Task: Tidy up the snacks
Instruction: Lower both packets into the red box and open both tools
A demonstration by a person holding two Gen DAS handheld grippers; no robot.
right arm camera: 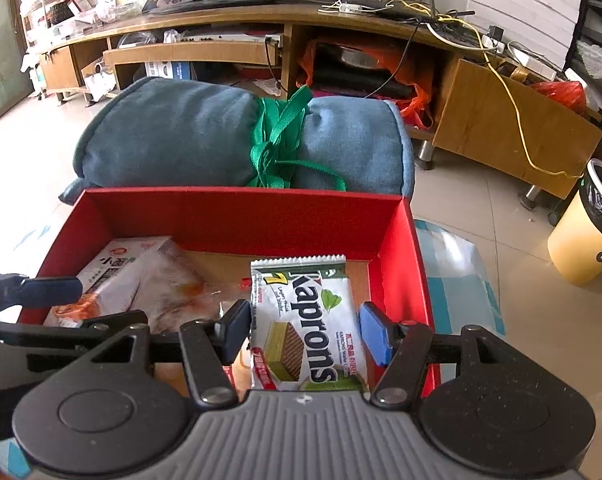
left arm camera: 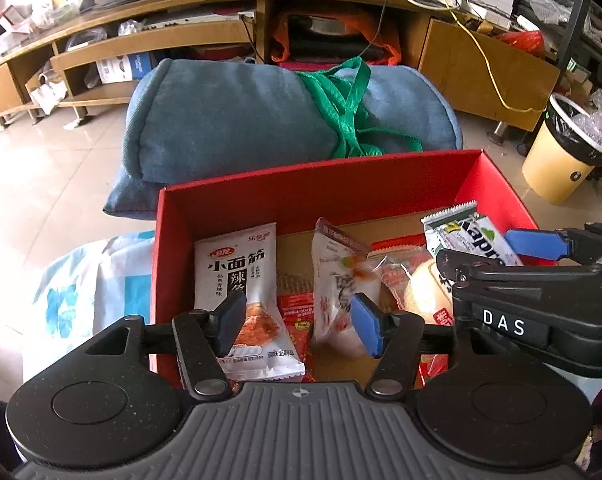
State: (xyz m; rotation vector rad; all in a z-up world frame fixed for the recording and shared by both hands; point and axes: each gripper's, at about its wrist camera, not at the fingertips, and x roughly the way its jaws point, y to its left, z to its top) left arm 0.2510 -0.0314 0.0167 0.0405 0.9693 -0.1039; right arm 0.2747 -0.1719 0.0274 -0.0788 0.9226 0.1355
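Observation:
A red box (left arm camera: 301,188) (right arm camera: 237,216) holds several snack packets. In the left wrist view my left gripper (left arm camera: 299,326) is open above a white spicy gluten packet (left arm camera: 241,280) and a clear white packet (left arm camera: 341,284); small red packets (left arm camera: 297,312) lie beneath. A bun packet (left arm camera: 425,292) lies at the right. In the right wrist view my right gripper (right arm camera: 305,334) is open, its pads either side of a green-and-white Kaprons wafer packet (right arm camera: 309,320), which lies in the box's right part. The wafer packet (left arm camera: 473,236) and right gripper (left arm camera: 497,248) also show in the left view.
A rolled blue blanket (left arm camera: 261,120) tied with green straps lies behind the box. A wooden TV cabinet (left arm camera: 481,64) runs along the back. A yellow waste bin (left arm camera: 561,152) stands at the right. A blue-and-white sheet (left arm camera: 81,288) lies under the box.

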